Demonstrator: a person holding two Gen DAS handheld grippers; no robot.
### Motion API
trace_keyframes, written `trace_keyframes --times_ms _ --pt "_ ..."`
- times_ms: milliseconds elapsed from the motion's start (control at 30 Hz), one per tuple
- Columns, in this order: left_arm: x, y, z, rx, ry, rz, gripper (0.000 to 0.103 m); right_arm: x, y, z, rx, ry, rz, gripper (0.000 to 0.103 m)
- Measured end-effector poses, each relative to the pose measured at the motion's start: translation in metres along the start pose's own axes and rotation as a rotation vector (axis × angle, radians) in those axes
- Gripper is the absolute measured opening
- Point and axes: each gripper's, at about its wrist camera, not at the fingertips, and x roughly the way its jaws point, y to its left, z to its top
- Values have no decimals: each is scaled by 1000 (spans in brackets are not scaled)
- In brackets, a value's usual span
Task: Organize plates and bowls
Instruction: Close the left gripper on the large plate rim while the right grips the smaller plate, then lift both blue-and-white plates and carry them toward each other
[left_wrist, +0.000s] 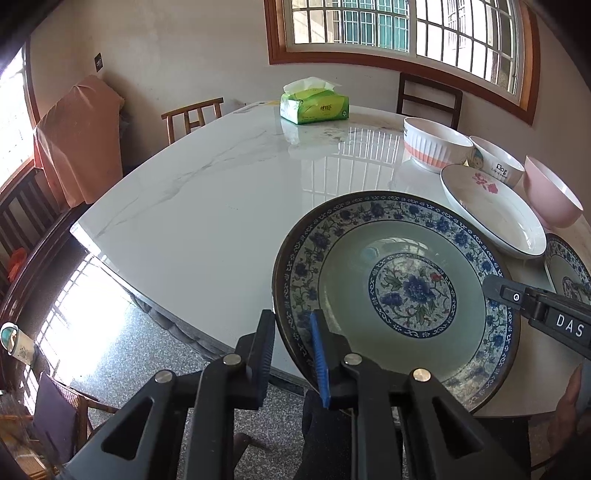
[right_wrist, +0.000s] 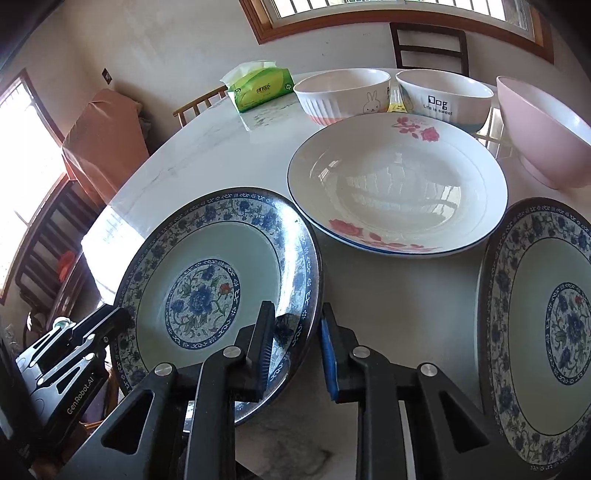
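Both grippers, left (left_wrist: 293, 354) and right (right_wrist: 297, 350), clamping opposite rims of blue plate (right_wrist: 218, 291), overhanging near table (left_wrist: 207, 221) edge. Glazed, stiff, breakable, likely slippery; gripping rim only, keeping level.

"Dog" – bowl (right_wrist: 445, 99), "GenRobot.AI" – left tool (right_wrist: 114, 325)

Blue-floral plate (right_wrist: 218, 291), pink-flowered white plate (right_wrist: 397, 184), plain pink bowl (right_wrist: 543, 133).
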Motion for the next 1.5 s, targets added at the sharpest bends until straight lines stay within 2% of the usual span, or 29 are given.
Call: trace_keyframes --times_ms 367,833,1000,1033,1133,1167,1233,1367,1433,1500 --pt "18 27 20 -66 14 27 16 14 19 12 -8 -28 6 20" --pt "32 38 37 -82 -8 65 16 35 36 30 -38 -27 7 20" --pt "28 41 35 -113 -2 84 31 32 39 28 -65 -40 -8 23" --pt "26 43 35 -128 1 91 38 28 39 28 -71 -56 -14 23" --pt "16 50 34 -174 -11 74 43 10 40 28 -82 -106 -16 28" --pt "12 51 34 -185 -15 74 49 3 40 26 -84 -124 -14 31" --pt "0 52 33 -190 -38 42 54 -16 37 23 -85 -163 -5 34" --pt "-40 35 23 -146 -157 -26 55 -58 20 9 -79 -220 0 37" --pt "-58 17 18 -86 -182 -135 56 -82 2 -2 -51 -245 -1 38" --pt "-65 -11 18 -5 -140 -246 56 -106 -23 -12 -7 -263 -7 38"
